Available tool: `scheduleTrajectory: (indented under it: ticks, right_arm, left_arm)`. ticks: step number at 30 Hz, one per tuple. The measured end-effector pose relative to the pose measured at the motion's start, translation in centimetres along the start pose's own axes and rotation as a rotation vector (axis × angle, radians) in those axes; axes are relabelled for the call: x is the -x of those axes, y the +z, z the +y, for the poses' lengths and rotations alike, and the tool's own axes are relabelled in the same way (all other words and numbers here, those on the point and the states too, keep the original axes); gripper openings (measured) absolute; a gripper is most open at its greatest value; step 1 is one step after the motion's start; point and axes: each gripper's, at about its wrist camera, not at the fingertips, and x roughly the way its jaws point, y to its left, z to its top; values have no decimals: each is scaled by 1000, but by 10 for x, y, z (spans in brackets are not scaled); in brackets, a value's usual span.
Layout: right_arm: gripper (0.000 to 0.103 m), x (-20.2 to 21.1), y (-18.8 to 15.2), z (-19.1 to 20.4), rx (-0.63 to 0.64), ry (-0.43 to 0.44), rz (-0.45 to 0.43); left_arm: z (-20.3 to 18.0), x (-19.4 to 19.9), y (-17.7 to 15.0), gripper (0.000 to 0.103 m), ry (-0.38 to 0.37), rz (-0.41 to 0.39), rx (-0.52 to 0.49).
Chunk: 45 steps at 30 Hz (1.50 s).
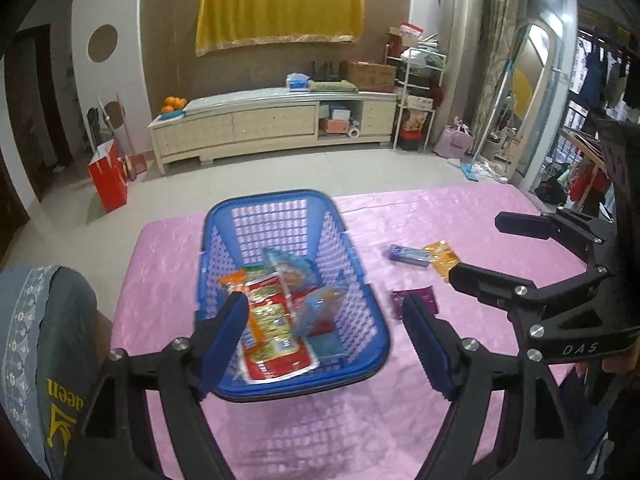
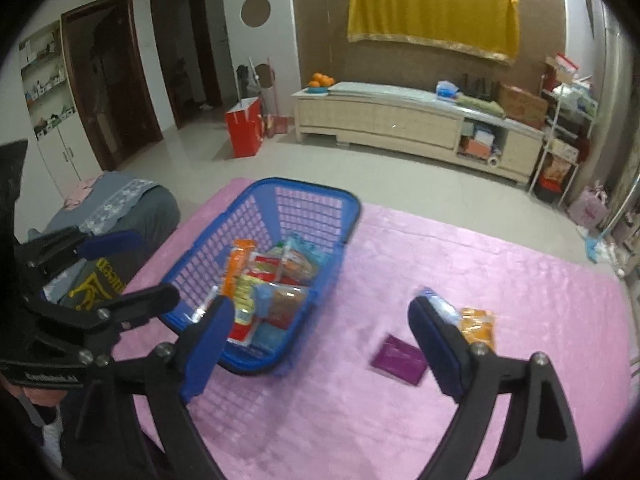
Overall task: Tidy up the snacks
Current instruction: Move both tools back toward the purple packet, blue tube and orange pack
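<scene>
Snacks mostly sit piled in the blue basket (image 1: 352,280), which is on the pink tablecloth (image 1: 480,216) around the middle of the left wrist view, with a big red packet (image 1: 276,344) on top of the heap and clear-wrapped ones leaning at its 1 o'clock side. Three are out on the cloth: a purple packet (image 2: 399,359), an orange packet (image 2: 478,326) and a blue-wrapped one (image 1: 408,255), all off toward 3 o'clock of the basket. Left gripper (image 1: 324,340) has its jaws spread wide with nothing pinched; the basket's near end just shows between the blue pads (image 1: 230,320), not touching as far as I can tell. Right gripper (image 2: 320,344) is also wide open and empty, hanging over the cloth between basket and purple packet. Its right finger covers part of the blue-wrapped snack and the edge of the orange one in the right wrist view. Things are motion-blurred, so the labels can't be read, and the lower snacks in the pile are buried. A grey cushion (image 1: 52,340) is cut off at 8 o'clock.
</scene>
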Motion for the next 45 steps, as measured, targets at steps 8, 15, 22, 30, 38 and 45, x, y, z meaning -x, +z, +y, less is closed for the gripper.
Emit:
scheduleTrajectory:
  ticks: [8, 15, 22, 30, 38, 45]
  right_arm:
    - [91, 28, -21, -40, 15, -87, -8]
    - [91, 32, -35, -81, -29, -84, 26]
    - [91, 24, -53, -115, -41, -117, 62]
    - [91, -5, -73, -149, -80, -102, 136]
    - [91, -40, -83, -176, -115, -90, 178]
    - [91, -79, -87, -193, -136, -81, 228]
  left_arm:
    - [-48, -16, 8, 78, -40, 12, -22]
    - [-91, -36, 10, 78, -69, 44, -53]
    - [-123, -66, 7, 78, -78, 115, -45]
    - [-140, -109, -3, 78, -84, 204, -43]
    - [-150, -152, -7, 78, -72, 278, -41]
    - [-146, -188, -8, 78, -58, 336, -32]
